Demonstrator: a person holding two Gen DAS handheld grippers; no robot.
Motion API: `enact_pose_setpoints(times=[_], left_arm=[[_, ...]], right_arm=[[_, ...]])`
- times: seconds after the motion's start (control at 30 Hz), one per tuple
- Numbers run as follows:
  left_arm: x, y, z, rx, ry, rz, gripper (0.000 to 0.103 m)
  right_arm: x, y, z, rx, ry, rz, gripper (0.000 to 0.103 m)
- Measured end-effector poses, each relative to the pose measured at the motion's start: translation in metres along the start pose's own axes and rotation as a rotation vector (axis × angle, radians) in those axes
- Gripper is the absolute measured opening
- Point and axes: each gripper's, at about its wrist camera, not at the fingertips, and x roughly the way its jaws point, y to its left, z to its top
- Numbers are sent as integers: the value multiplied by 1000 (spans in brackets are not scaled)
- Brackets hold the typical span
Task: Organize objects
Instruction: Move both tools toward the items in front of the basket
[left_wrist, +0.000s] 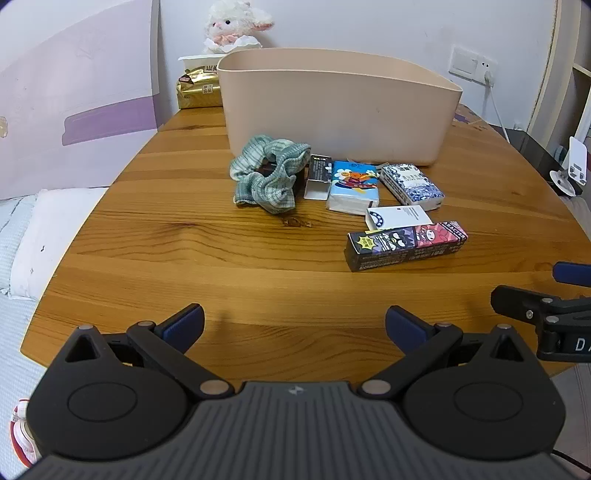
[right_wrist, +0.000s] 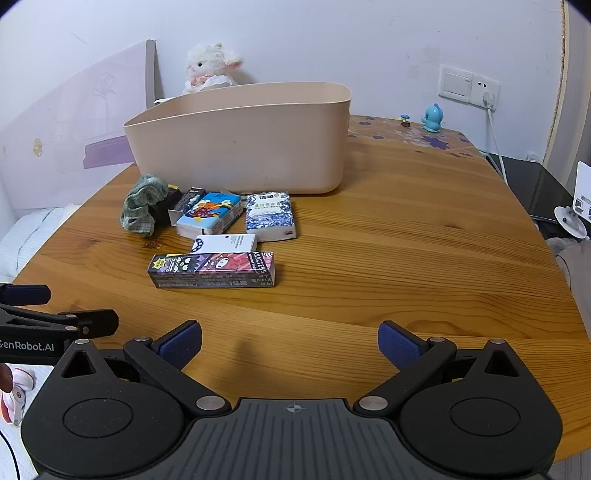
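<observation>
A beige plastic bin (left_wrist: 332, 107) (right_wrist: 243, 144) stands at the back of the wooden table (left_wrist: 221, 258) (right_wrist: 406, 258). In front of it lie a green checked cloth (left_wrist: 267, 173) (right_wrist: 142, 206), a small silver-black box (left_wrist: 317, 173) (right_wrist: 186, 205), a blue cartoon tissue pack (left_wrist: 354, 186) (right_wrist: 210, 214), a blue-white patterned tissue pack (left_wrist: 412, 183) (right_wrist: 269, 216), a white card (left_wrist: 399, 216) (right_wrist: 225, 243) and a long cartoon box (left_wrist: 406, 245) (right_wrist: 212, 269). My left gripper (left_wrist: 294, 326) and right gripper (right_wrist: 290, 345) are open and empty, near the table's front edge, well short of the objects.
A plush sheep (left_wrist: 232, 26) (right_wrist: 210, 66) and a gold packet (left_wrist: 197, 88) sit behind the bin. A blue figurine (right_wrist: 431, 118) stands at the back right near a wall socket (right_wrist: 487, 94). A bed (left_wrist: 22, 236) lies left of the table.
</observation>
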Motion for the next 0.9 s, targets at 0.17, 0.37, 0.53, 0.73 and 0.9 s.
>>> enact_pose_setpoints(times=[0.17, 0.37, 0.53, 0.73, 0.9], left_arm=[[0, 1, 0, -2, -2, -4, 103], [0, 2, 0, -2, -2, -4, 103], [0, 3, 0, -1, 0, -4, 103], [-1, 3, 0, 5, -1, -8, 103], [0, 2, 0, 10, -1, -14, 103]], right_arm=[[0, 1, 0, -1, -2, -2, 103], [1, 2, 0, -9, 0, -2, 103], [1, 1, 0, -4, -4, -10, 103], [1, 0, 0, -1, -3, -10, 103], [1, 0, 1, 1, -4, -10, 103]])
